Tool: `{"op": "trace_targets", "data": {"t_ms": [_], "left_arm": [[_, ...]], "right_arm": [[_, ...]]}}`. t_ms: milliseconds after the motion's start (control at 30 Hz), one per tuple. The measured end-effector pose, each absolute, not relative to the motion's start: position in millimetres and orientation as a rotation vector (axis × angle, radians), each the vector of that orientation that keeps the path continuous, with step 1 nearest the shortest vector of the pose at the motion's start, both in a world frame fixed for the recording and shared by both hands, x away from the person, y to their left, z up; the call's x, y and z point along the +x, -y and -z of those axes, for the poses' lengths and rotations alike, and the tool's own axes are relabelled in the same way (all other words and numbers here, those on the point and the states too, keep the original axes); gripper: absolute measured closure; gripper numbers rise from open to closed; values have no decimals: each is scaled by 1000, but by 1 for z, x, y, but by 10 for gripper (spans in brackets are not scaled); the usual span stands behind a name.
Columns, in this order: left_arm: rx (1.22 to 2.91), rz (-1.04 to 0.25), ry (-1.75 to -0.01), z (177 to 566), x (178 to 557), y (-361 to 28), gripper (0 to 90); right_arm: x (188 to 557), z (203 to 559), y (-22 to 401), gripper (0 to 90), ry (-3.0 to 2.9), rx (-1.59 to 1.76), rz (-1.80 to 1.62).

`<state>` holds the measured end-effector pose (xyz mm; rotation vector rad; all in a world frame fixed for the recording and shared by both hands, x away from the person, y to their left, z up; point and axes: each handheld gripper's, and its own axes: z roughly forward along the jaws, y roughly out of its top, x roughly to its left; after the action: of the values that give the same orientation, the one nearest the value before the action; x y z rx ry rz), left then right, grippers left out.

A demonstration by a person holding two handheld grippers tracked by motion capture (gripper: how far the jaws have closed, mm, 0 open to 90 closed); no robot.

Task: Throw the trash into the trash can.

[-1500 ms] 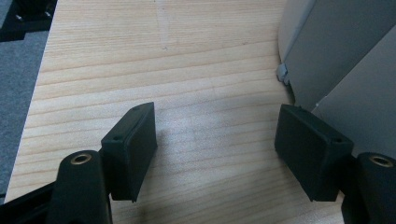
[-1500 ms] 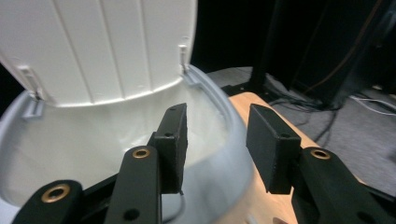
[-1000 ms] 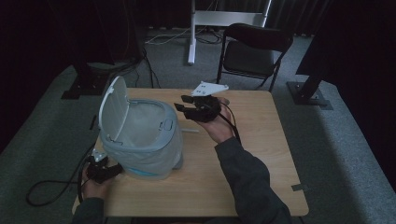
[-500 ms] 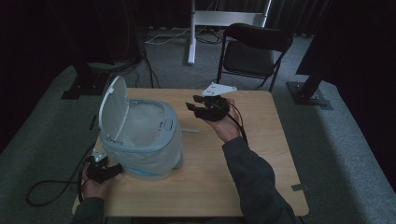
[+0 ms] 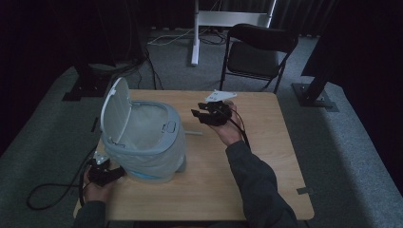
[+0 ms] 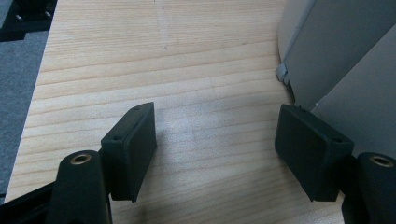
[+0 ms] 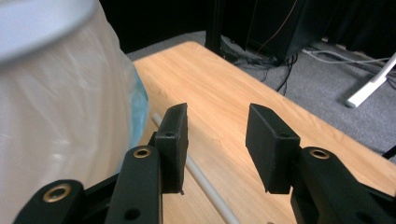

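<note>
Thin pale rod [image 7: 205,184], straw-like, lies flat on the bench [image 5: 266,156] at centre frame in the high view [image 5: 192,133], one end at the foot of the bin and the other pointing right. In the right gripper view it runs from the bin's base down toward bottom centre, passing behind the left-hand jaw. It looks like the thing in hand, being what lies nearest the right claw.

Right claw [image 5: 202,116] hangs above the bench, just right of centre frame, jaws pointed toward the bin. Jaws stand well apart with nothing between them; in its own view [image 7: 217,135] only bare wood shows in the gap. Judgement: held raised and open so as to come down astride the rod, which lies too low for a sideways approach.

Bin [image 5: 152,142], pale grey and lined with a clear bag, sits left of centre, its lid [image 5: 114,111] tipped up and back at upper left. The open mouth suggests it is meant to receive something, probably the rod.

Left claw [image 5: 107,173] rests at lower left, beside the bin's base. Its own view [image 6: 215,149] shows jaws wide open, empty, low over the wood, with the bin wall [image 6: 336,60] at right. Probably parked there to steady the bin if needed.

Folding chair [image 5: 259,52] stands beyond the bench, upper centre.
</note>
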<state>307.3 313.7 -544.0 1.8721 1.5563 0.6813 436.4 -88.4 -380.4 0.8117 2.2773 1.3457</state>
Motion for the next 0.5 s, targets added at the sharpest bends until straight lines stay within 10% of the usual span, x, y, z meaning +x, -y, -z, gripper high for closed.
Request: {"op": "trace_targets", "data": {"t_ms": [500], "left_arm": [[1873,-681,-1557,544,307,-314,299]], "right_arm": [[452,419,81,585,-2347,845,-1289]]}}
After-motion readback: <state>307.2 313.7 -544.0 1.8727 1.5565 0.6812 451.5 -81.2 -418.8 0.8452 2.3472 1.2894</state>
